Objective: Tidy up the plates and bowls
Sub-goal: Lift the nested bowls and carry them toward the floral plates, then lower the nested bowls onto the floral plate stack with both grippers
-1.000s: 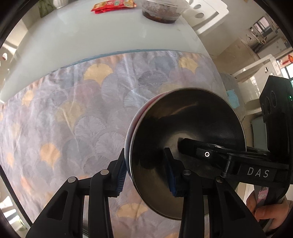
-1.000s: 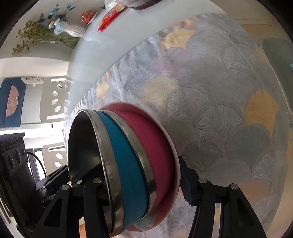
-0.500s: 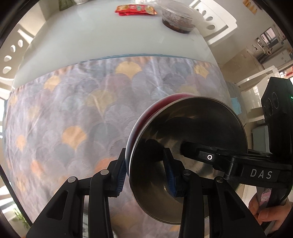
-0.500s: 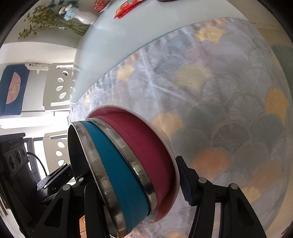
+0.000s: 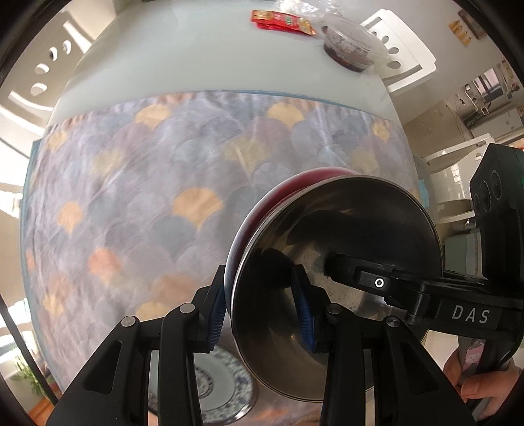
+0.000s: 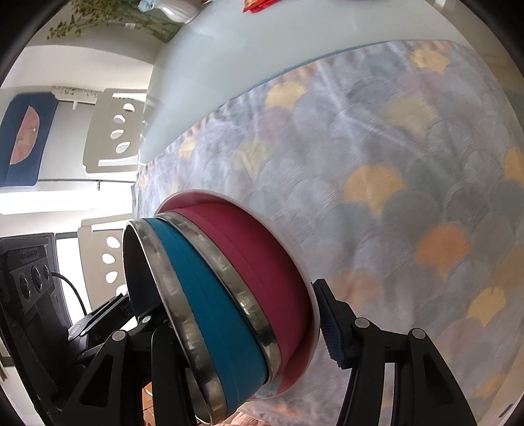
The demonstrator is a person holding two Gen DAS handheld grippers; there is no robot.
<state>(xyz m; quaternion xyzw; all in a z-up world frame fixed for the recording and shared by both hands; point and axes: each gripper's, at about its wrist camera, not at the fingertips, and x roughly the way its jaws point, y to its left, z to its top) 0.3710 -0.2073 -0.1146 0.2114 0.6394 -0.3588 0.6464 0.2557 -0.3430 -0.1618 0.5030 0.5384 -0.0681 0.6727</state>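
Note:
A stack is held tilted in the air above the patterned cloth: a blue bowl (image 6: pixel 209 295) with steel rims nested in a red bowl (image 6: pixel 262 259) on a white plate (image 6: pixel 311 314). Its steel inside (image 5: pixel 347 236) faces the left wrist view. My left gripper (image 5: pixel 262 314) is shut on the near rim of the stack. My right gripper (image 6: pixel 239 324) is shut across the stack, one finger inside the bowl (image 5: pixel 376 281), the other behind the plate. A blue-and-white patterned plate (image 5: pixel 222 386) lies on the cloth below my left gripper.
The table (image 5: pixel 203 59) holds a fan-patterned cloth (image 5: pixel 131 196) in front. At the far end lie red snack packets (image 5: pixel 281 21) and a clear lidded container (image 5: pixel 350 49). A flower vase (image 6: pixel 177 9) stands far left. White chairs (image 6: pixel 114 131) surround the table.
Both grippers have lifted the stack higher and drawn it back toward the near edge; more of the table shows, and the patterned plate has come into view below.

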